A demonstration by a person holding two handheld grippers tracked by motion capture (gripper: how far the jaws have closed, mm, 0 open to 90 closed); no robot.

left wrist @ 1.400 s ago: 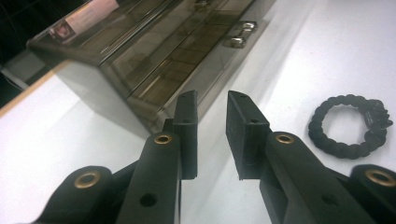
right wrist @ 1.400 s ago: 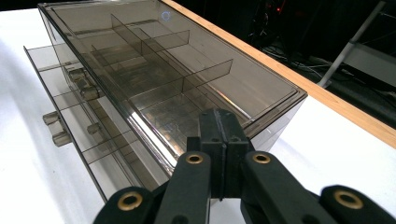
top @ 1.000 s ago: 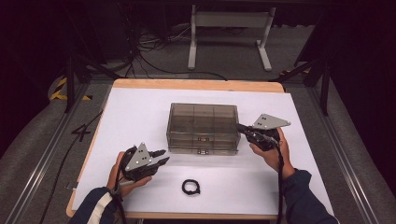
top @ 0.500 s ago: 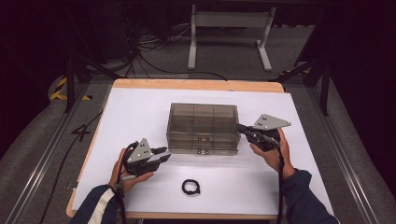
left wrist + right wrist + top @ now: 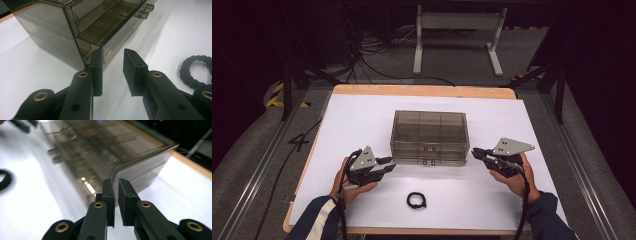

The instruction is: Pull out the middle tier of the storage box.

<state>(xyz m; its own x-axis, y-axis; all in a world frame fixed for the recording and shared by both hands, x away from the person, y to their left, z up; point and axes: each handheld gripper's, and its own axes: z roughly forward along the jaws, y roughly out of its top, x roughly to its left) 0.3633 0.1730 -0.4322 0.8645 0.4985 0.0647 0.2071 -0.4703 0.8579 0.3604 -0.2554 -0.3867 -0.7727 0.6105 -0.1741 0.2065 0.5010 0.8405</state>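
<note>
Drawers first: from the high view, your smoked plastic drawer box sits mid-frame on the white table, with bare surface along every side of it. Your left gripper hovers just off the box's lower left corner, your right gripper just off its lower right corner. A black ring lies below centre, apart from both, near the table's front edge.

Left gripper view: your jaws stand parted with nothing between them, the left tip close under the box corner edge; the ring lies at right.

Right gripper view: your jaws have just been opening to a narrow slit, nothing between them, aimed at the box's near corner. White table spreads at lower left.
</note>
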